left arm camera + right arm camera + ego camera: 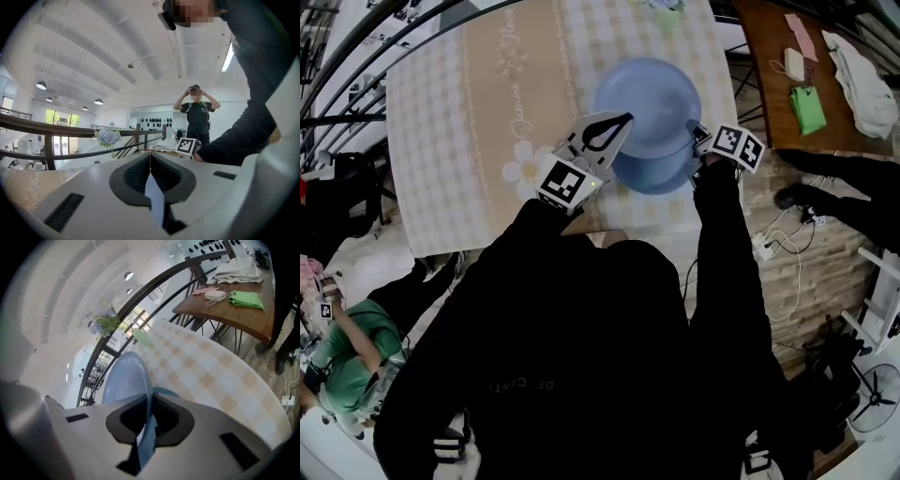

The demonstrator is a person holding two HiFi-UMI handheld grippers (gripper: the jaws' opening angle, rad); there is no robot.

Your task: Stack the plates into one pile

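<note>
**Plate gripped near the bench's near right corner**

The upper plate [649, 94] is clamped by its right rim in the right tool [697, 139], whose jaws are closed onto it. In the right gripper view the rim [124, 380] is seen passing edge-on through the right tool [149, 397], with the disc running away from it toward the far edge. The plate is round, so no long axis can be given. Its broad face is turned up toward the head camera. Whether it is level or tipped cannot be told. A lower plate [652, 176], darker blue, is seen as a crescent under the upper plate's near side, just inside the near edge.

The left tool [622, 119] is closed, its tips [150, 153] brought together with nothing pinched between them. It is held over the upper plate's left rim and pointed toward the far right. Contact with the rim cannot be judged.

Left of the plates the cloth of the bench [459, 141] lies bare through to the left edge. Flowers [107, 137] stand at the far edge. The right edge lies just beyond the right tool. Past a strip of floor, a wooden bench [769, 103] carrying a green cloth [807, 108] is seen. A dark railing [70, 129] curves round the far and left sides. The near edge is taken up by the person's body.
</note>
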